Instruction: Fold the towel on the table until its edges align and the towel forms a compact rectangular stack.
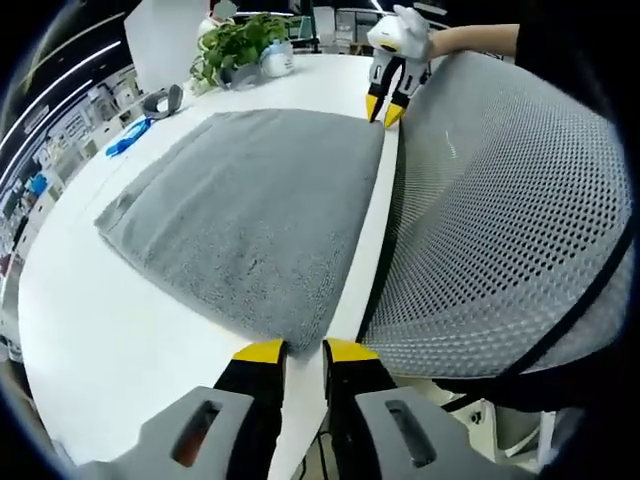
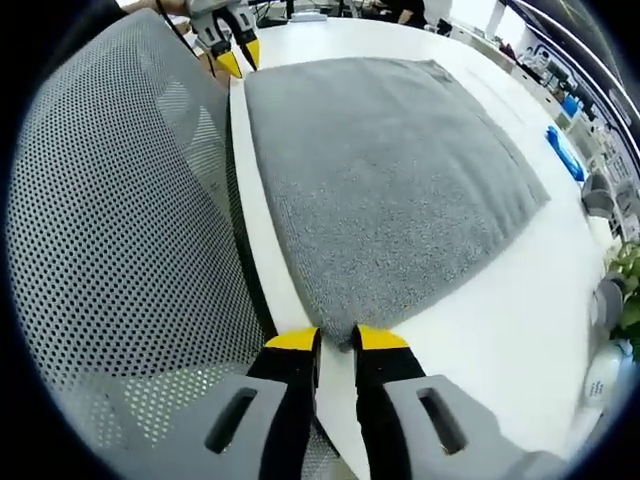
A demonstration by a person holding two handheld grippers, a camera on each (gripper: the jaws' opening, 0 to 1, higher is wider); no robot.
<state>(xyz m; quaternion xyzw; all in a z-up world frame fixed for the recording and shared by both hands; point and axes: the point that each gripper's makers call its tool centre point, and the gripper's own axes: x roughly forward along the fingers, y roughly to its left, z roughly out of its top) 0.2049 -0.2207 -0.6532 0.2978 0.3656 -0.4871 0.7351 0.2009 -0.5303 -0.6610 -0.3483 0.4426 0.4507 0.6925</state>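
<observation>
We have the grey towel (image 1: pixel 250 210) lying flat on the white table (image 1: pixel 110 340), right by the near edge, next to a mesh chair back (image 1: pixel 510 210). Our left gripper (image 1: pixel 303 352) sits at one near corner, jaws open just a little, and we cannot tell if it has cloth yet. Our right gripper (image 2: pixel 336 340) waits at the other near corner the same way. If one corner slips when we lift, the fold could go crooked, or the towel could slide off the table.
</observation>
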